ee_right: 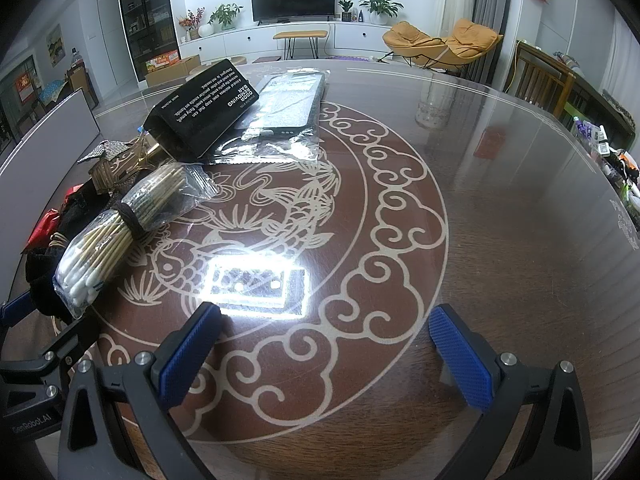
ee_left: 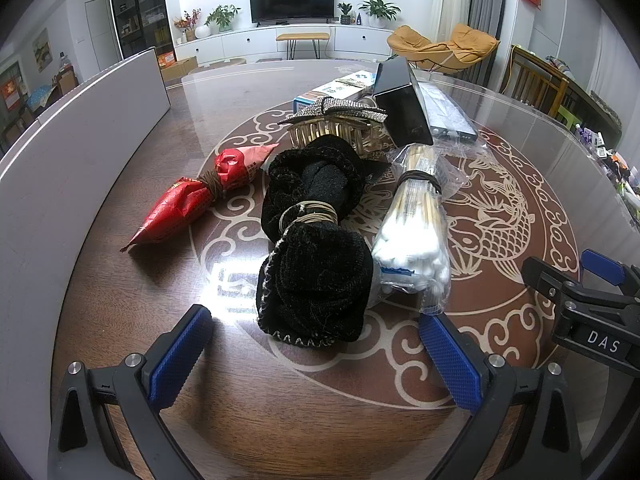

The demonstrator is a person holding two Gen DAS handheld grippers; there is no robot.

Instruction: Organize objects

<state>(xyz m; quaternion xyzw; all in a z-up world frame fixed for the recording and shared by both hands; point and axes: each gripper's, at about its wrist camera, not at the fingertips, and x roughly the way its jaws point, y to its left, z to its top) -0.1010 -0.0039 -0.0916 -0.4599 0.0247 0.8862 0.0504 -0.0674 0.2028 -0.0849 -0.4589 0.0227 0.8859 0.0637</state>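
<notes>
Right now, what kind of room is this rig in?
Most likely a home living and dining room: a TV on a long white cabinet, an orange lounge chair, and a round glass-topped wooden table in front.

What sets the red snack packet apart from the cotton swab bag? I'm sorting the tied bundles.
The red snack packet is opaque and bound with tan string; the cotton swab bag is clear, showing white tips, and bound with a dark band. The packet lies left of the black cloth bundle, the bag right. Both are cinched mid-length.
</notes>
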